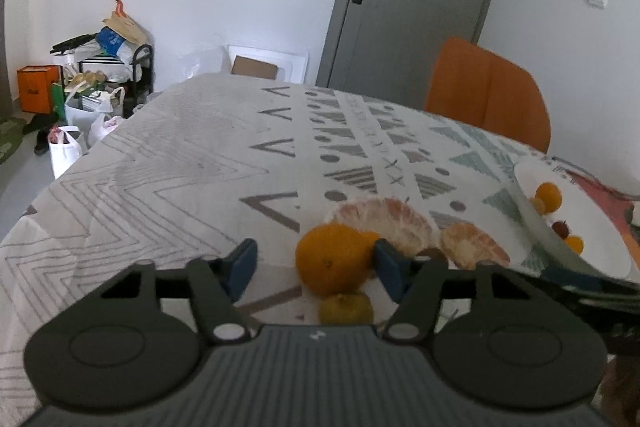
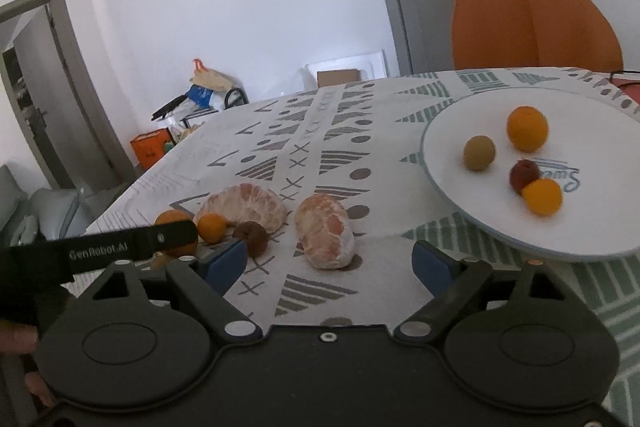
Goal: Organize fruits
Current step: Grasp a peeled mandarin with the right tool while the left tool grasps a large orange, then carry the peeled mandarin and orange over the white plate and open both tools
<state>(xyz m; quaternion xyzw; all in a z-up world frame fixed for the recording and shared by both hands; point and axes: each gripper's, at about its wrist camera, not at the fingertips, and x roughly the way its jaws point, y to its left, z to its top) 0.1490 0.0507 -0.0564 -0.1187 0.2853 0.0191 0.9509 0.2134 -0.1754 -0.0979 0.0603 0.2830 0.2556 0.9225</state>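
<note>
Left hand-held gripper (image 1: pixel 316 267) released, orange (image 1: pixel 332 259) between jaws. Right hand-held gripper (image 2: pixel 330 263) released, straddling peeled segment (image 2: pixel 326 231). Plate (image 2: pixel 448 131) right; worktop (image 1: pixel 160 163) bare far left.

On the patterned tablecloth (image 2: pixel 360 131), the plate (image 2: pixel 448 131) serves as the landmark, sitting to the right in the right wrist view. In it lie four small fruits: a round citrus (image 2: pixel 527 128) farthest back, a smaller fruit (image 2: pixel 479 153) to its left, and two more touching at the near side. Left of the plate, on the cloth, lie a peeled segment cluster (image 2: pixel 326 231), then a larger peeled half (image 2: pixel 243 206), with an orange (image 1: pixel 333 259) farthest left. A chair (image 2: pixel 532 23) stands behind the plate.
</note>
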